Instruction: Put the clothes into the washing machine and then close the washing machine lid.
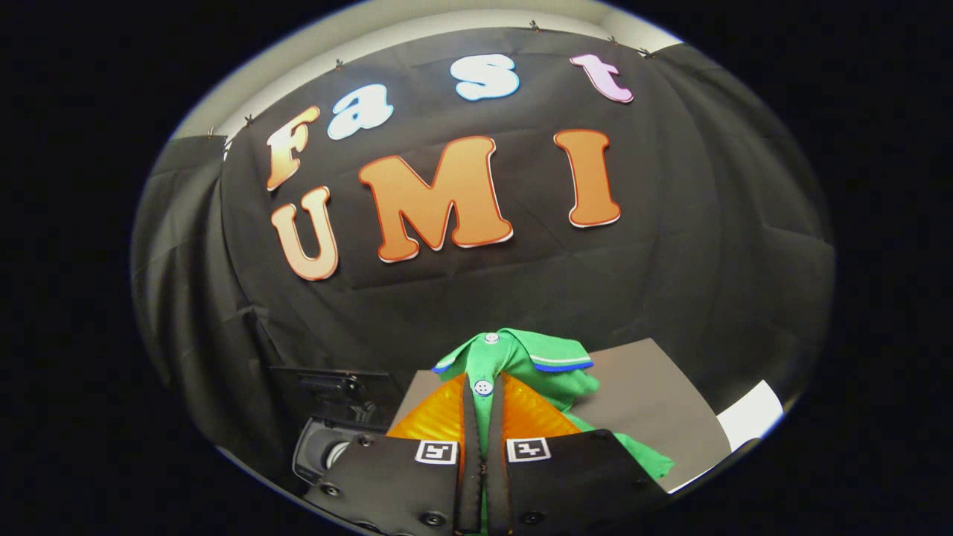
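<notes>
The gripper [482,417] has its two fingers pressed together on the button strip of a green shirt [521,365], which hangs over a grey table [655,402]. Left of the shirt, lower, the washing machine [327,439] stands with its dark lid [335,391] raised. Behind the shirt hangs a black cloth wall [707,260].

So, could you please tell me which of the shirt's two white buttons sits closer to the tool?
The lower button, on the green shirt just above the tool clamping the placket; the other button sits by the collar.
</notes>
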A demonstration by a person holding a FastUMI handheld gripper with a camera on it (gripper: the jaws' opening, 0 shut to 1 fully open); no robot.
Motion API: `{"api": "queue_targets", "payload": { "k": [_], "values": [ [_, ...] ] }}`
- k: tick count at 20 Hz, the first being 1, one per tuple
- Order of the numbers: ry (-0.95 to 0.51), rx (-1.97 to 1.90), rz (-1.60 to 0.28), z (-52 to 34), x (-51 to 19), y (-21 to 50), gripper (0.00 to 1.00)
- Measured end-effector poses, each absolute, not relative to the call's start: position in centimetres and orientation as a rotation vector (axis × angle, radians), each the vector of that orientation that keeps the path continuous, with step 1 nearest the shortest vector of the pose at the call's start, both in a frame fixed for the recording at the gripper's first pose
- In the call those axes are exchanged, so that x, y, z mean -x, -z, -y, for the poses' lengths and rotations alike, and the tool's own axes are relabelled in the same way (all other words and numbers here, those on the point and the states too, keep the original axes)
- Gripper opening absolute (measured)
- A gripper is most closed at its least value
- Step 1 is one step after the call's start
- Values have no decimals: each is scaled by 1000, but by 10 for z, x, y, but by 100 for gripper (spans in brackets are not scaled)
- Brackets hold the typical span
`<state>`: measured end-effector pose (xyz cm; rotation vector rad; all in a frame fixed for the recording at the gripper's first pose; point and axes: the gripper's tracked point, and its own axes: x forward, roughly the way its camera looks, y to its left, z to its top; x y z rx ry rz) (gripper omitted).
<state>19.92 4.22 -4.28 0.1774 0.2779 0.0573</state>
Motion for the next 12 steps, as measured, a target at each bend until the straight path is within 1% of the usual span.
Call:
{"api": "queue_targets", "payload": {
  "k": [5,10,12],
  "values": [
    [-113,-194,-212,-65,-185,8,11],
    [-194,-196,-163,-118,-162,-30,11],
    [-222,-180,-171,-146,-156,-37,11]
  ]
}}
